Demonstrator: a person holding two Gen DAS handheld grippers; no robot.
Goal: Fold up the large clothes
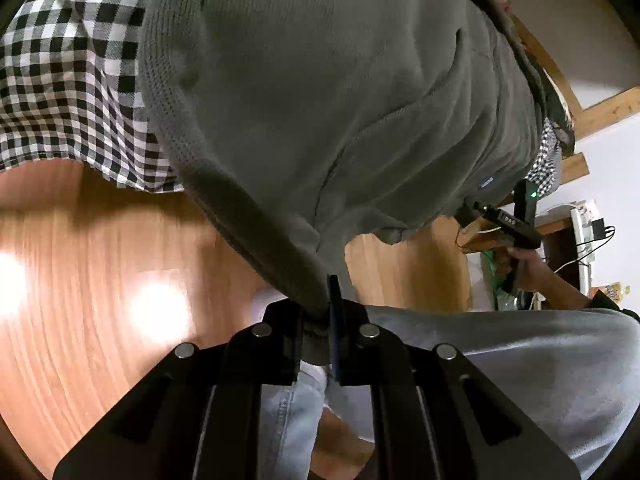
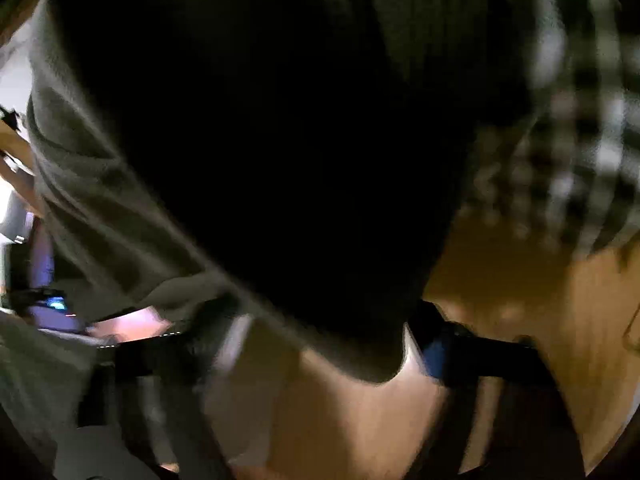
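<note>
A large grey-green knit sweater (image 1: 328,92) hangs off a table edge and fills the upper left wrist view. My left gripper (image 1: 320,320) is shut on its ribbed hem. In that view my right gripper (image 1: 516,224) shows at the far right, against the sweater's other lower corner. In the blurred right wrist view the sweater (image 2: 280,140) is a dark mass in front. My right gripper (image 2: 324,336) stands wide open, and the cloth hangs down between its fingers (image 2: 432,344).
A black-and-white checked cloth (image 1: 68,80) covers the table under the sweater and shows in the right wrist view (image 2: 580,120). Below is a wooden floor (image 1: 100,280). The person's grey trouser leg (image 1: 540,360) is at lower right. A wooden frame (image 1: 600,112) and cables are far right.
</note>
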